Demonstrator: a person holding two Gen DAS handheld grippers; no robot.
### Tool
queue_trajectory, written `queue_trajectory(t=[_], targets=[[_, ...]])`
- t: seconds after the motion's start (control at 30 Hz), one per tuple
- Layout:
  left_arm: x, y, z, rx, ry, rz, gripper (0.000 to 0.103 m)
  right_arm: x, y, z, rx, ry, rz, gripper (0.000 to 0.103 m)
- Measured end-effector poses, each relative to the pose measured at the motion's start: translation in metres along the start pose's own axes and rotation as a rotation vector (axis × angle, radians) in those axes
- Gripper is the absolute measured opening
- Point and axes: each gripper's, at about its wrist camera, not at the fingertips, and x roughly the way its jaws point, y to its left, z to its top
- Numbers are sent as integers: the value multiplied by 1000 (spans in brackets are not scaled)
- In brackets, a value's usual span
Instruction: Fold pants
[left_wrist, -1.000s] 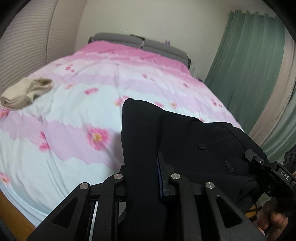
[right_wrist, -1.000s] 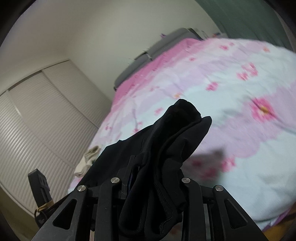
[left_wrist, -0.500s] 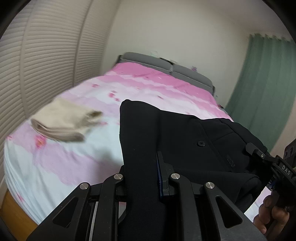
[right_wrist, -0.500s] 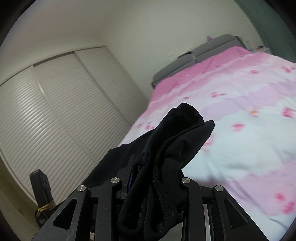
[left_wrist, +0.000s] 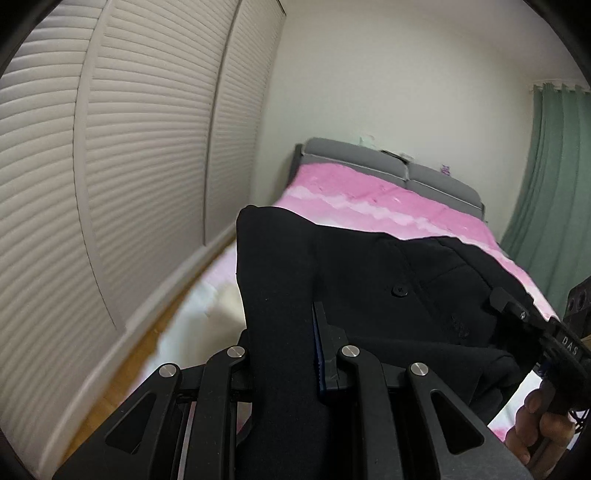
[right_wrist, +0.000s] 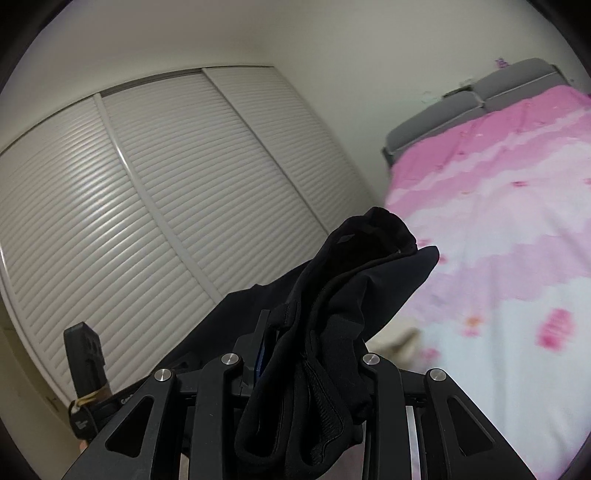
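The black, matte woven pants (left_wrist: 369, 288) hang in the air at the centre of both views, one stretch of fabric clamped in each gripper, above the near end of the bed. In the left wrist view they spread as a fairly flat panel with a small round button and a pocket seam; in the right wrist view they bunch into thick, soft rolls with a stitched waistband edge. The left gripper (left_wrist: 284, 354) is narrowed onto a flat layer; the right gripper (right_wrist: 306, 354) is pinched on the thicker bundle. Judging by this, folding is under way but unfinished: the garment is not yet laid down or squared. Beyond lies the pink-and-white flowered quilt (left_wrist: 388, 206), soft and slightly rumpled, then white slatted wardrobe doors (left_wrist: 110, 166) at left and a green pleated curtain (left_wrist: 546, 177) at right.
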Motion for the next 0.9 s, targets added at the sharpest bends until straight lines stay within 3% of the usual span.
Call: queue_trajectory(t=[0.13,0.2,0.33,0.47,0.57,0.73,0.87,0.9], targets=[[55,42,-2,9,-13,-1,19,79,-3,-16,-8,8,0,30],[90,58,-20,11,-2,1,19,107,-18,-30,9,23,-16,30],[149,77,-73,-22,131,14,20,154,-57,-77,93,137,-105,30],[148,72,-98,18,96,10,25,148,-85,-127,146,155,-192,30],[152,77,-110,27,122,42,30,141,-87,-142,130,140,-222,30],[160,85,-115,-3,141,100,53,146,-95,-146,73,166,-256,36],[135,79,-107,-13,109,124,57,148,-89,-141,30,209,-245,45],[123,76,-106,7,92,148,57,144,-87,-139,24,215,-248,51]])
